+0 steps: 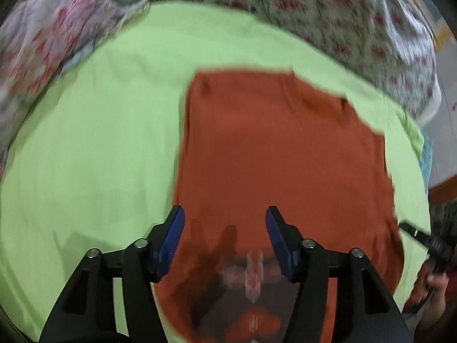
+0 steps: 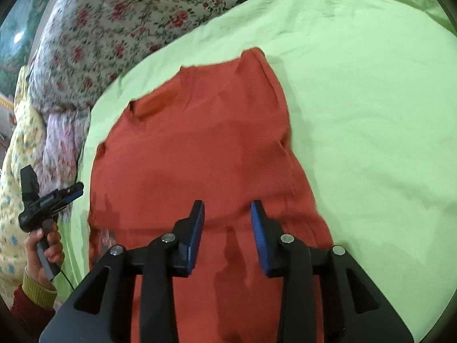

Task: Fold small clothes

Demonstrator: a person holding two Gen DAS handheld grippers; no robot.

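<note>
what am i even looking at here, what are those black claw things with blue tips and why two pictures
Each picture comes from a camera mounted on a hand-held gripper, looking along its two fingers. One shows the left gripper, the other the right gripper; a person holds one in each hand. Both have their blue-padded jaws apart and grip nothing. Below them an orange sweater lies partly folded on a light green sheet, with flowered bedding behind. The left view is blurred.

Lime-green sheet (image 2: 357, 114) beside rose-print cloth (image 2: 120, 28), possibly bedding.
</note>
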